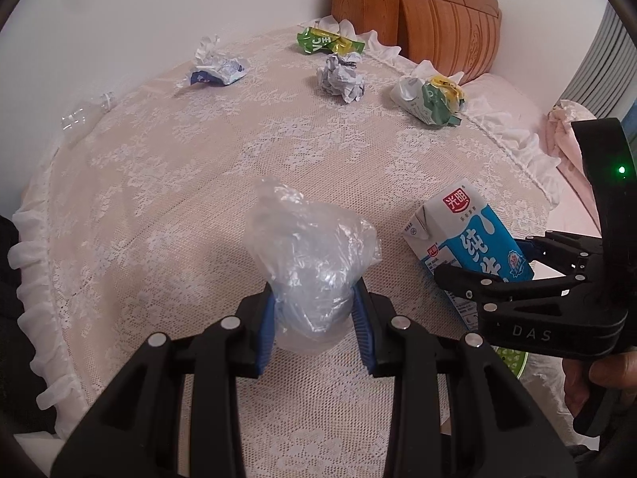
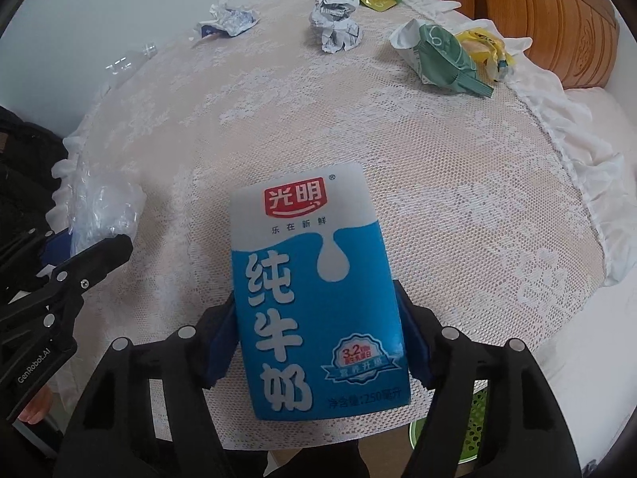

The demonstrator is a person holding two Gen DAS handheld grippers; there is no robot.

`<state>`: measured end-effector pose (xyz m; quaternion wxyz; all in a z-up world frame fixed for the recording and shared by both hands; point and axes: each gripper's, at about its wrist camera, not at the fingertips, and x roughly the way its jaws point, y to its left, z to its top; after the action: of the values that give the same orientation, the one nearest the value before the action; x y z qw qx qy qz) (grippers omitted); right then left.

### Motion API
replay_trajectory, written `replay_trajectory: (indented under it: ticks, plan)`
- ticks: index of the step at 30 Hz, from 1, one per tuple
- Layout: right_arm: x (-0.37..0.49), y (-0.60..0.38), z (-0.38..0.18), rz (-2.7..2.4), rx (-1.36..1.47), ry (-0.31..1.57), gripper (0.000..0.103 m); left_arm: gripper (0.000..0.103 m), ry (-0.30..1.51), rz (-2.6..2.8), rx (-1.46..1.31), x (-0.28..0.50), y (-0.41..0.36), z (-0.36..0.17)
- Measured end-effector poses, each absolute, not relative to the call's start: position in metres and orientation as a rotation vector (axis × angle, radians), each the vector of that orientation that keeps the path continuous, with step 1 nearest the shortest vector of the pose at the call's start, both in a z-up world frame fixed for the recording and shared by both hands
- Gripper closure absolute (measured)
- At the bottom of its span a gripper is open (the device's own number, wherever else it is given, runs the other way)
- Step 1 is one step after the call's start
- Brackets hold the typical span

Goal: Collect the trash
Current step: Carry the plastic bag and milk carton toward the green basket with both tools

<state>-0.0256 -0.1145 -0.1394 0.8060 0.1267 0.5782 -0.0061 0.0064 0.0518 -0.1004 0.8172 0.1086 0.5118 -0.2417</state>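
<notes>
The lace-covered table (image 1: 191,183), ruffled white along its edges, carries all the trash I see; a carved wooden headboard (image 1: 438,12) rises beyond its far edge. My right gripper (image 2: 316,342) holds a blue-and-white milk carton (image 2: 310,279) above the near edge, its blue pads (image 2: 221,352) pressed flat against the carton's two sides, printed face toward the camera. My left gripper (image 1: 314,318) is closed on a crumpled clear plastic bag (image 1: 310,247), which bulges up between the pads, also above the near edge and just beside the carton. Near the far right corner lies a green and white wrapper (image 1: 428,99) touching a yellow wrapper (image 1: 448,83). At the middle of the far edge rests a ball of crumpled printed paper (image 1: 342,77), with a green and yellow packet (image 1: 326,40) just behind it. Toward the far left edge sits a blue and white crumpled wrapper (image 1: 217,67). A clear plastic bottle (image 1: 87,113) lies at the left edge. A green perforated basket (image 2: 473,414) shows below the near edge.
</notes>
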Motion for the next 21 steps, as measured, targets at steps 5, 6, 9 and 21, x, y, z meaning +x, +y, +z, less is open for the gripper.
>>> replay_trajectory:
  ticks: [5,6,9,21]
  plan:
    - [-0.05,-0.14,-0.119,-0.064,0.343,1.181,0.034,0.07,1.063,-0.576,0.268,-0.004,0.03,-0.09]
    - [-0.059,-0.147,-0.115,-0.083,0.353,1.167,0.034,0.07,1.058,-0.591,0.276,-0.008,0.024,-0.088]
    - [-0.085,-0.165,-0.105,-0.142,0.38,1.135,0.034,0.07,1.045,-0.64,0.302,-0.019,0.003,-0.083]
    - [-0.234,-0.257,-0.104,-0.458,0.546,1.086,0.034,0.07,1.007,-0.9,0.436,-0.099,-0.11,-0.076]
